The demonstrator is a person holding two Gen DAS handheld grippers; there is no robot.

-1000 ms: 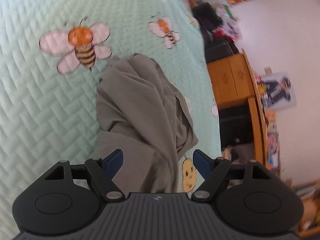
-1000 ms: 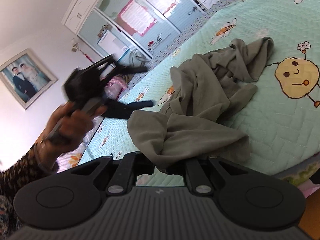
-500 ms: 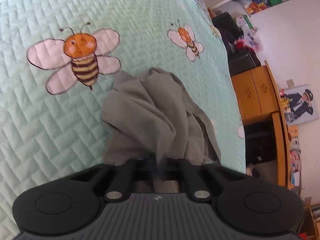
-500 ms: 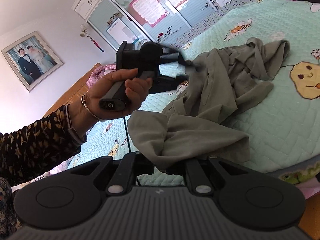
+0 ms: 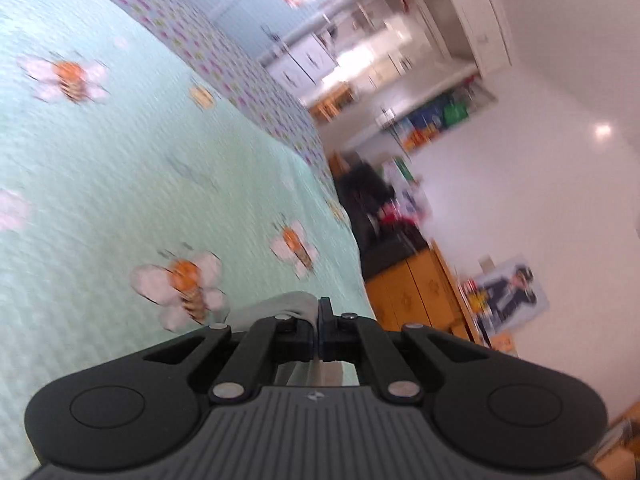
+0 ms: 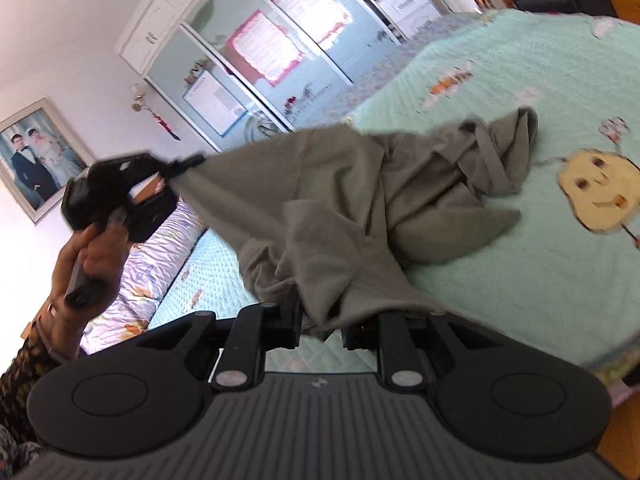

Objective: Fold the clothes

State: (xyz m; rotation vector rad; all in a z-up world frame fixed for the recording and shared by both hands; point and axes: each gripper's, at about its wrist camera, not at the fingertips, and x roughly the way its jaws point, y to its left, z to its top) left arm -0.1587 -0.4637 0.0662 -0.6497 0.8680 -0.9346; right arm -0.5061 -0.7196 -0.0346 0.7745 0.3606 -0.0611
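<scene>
A: Why is everything laid out on the bed [image 6: 520,52]?

B: That mint quilt with its bees is the only broad flat surface in sight, so it serves as the folding surface. The grey garment [image 6: 352,208] lies partly on it, its far end bunched near the yellow cartoon face [image 6: 596,192], while the near end is lifted clear.

A: Lifted how?

B: At two points. The left tool [image 6: 188,164], held in the person's left hand [image 6: 92,256], has its jaws together on one edge of the cloth and holds it high, off toward the wardrobe side. In its own view a strip of grey fabric sits right at its closed tips [image 5: 320,314]. That pull draws the top edge into a taut line (probably to find the garment's shape before any fold).

A: And the right tool [image 6: 320,330]?

B: Its jaws have just been opening a little, yet a wad of the same cloth sits between them and looks pinched. I judge it anchors the near corner so the other hand can stretch against it.

A: Progress?

B: Early; the far half is a tangle, nothing folded yet.
</scene>
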